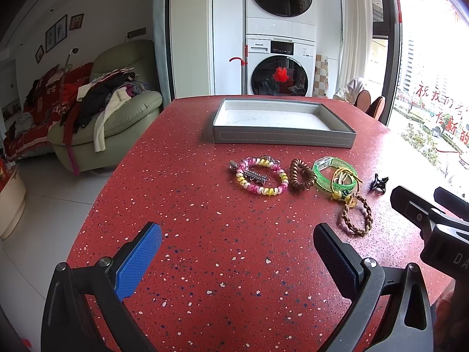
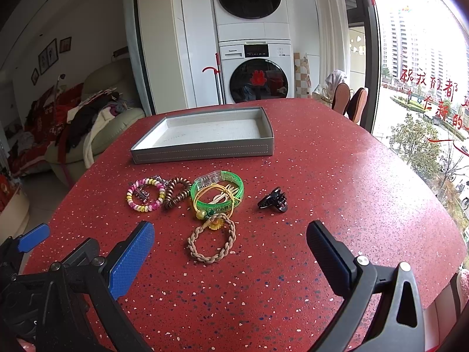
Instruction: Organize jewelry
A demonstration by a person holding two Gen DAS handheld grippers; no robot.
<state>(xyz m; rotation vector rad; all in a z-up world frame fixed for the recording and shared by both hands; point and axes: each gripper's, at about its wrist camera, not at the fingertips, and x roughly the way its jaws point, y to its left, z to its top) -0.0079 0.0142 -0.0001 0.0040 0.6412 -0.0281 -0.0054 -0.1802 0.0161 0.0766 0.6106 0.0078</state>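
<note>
A grey tray (image 1: pixel 283 139) (image 2: pixel 202 153) with a white floor stands empty at the far side of the red table. In front of it lie a pink-yellow spiral band (image 1: pixel 261 176) (image 2: pixel 145 194) with a metal clip (image 1: pixel 249 173), a brown spiral tie (image 1: pixel 302 175) (image 2: pixel 176 192), a green bangle (image 1: pixel 335 175) (image 2: pixel 218 192) with a yellow cord on it, a braided tan bracelet (image 1: pixel 355 217) (image 2: pixel 211 244) and a black claw clip (image 1: pixel 378 182) (image 2: pixel 272 200). My left gripper (image 1: pixel 237 248) is open and empty, short of the row. My right gripper (image 2: pixel 230 245) is open and empty, the braided bracelet just ahead between its fingers.
The table (image 1: pixel 205 234) is red speckled, with its left edge dropping to a tiled floor. A green sofa (image 1: pixel 117 123) piled with clothes stands left. Stacked washing machines (image 1: pixel 280 67) stand behind, and a window is to the right. My right gripper also shows in the left wrist view (image 1: pixel 422 211).
</note>
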